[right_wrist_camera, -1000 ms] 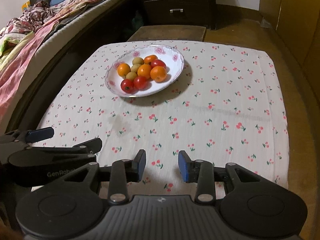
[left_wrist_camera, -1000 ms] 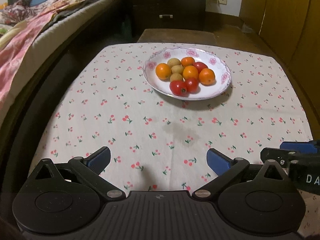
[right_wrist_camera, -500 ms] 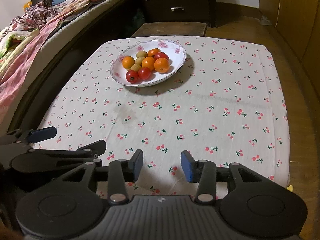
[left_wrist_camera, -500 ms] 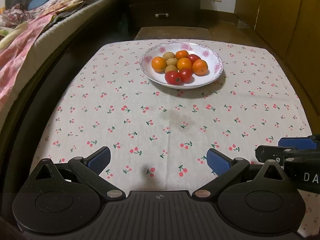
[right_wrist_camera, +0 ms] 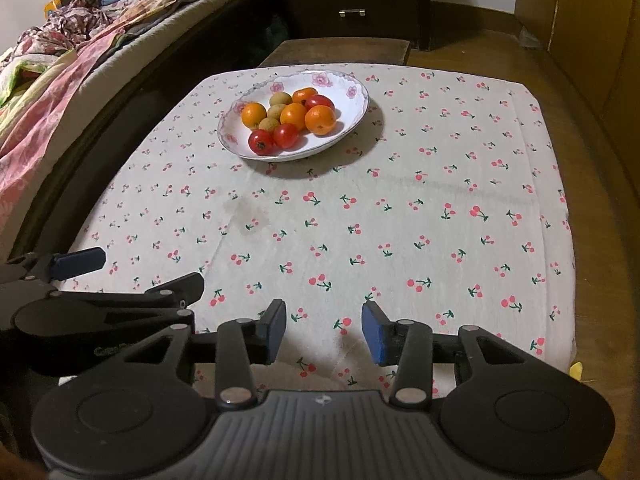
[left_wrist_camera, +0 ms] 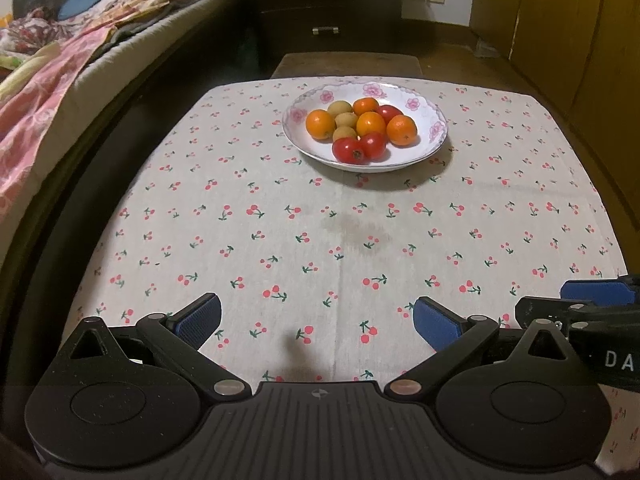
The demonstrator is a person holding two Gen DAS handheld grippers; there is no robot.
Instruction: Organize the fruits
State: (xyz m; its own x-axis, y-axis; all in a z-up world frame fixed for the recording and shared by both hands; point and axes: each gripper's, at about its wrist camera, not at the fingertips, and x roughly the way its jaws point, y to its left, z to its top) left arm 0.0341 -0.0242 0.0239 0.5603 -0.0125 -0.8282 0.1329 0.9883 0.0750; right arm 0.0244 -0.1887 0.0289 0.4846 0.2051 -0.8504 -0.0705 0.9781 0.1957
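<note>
Nearest, the left gripper [left_wrist_camera: 316, 318] and right gripper [right_wrist_camera: 324, 330] hover over the desk's [right_wrist_camera: 400, 220] front edge, fingers spread and empty, well apart from the fruit. Farther back, oranges [left_wrist_camera: 320, 124], tomatoes [left_wrist_camera: 347, 150] and brownish fruits [left_wrist_camera: 345, 134] sit heaped together in the plate [left_wrist_camera: 434, 130], a pile that would fit either fruit gathered up or fruit awaiting sorting.

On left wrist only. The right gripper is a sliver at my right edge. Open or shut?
Observer: Open. In the right wrist view the right gripper has its blue pads apart, with only tablecloth showing between them.
Operator: Anything near it that I can't see?
Observer: A small yellow scrap at the tablecloth's near right corner, just off its edge.
Operator: How does my gripper look from there?
Observer: The left gripper sits to the left of the right one, seen side-on, fingers spread, nothing between them.
</note>
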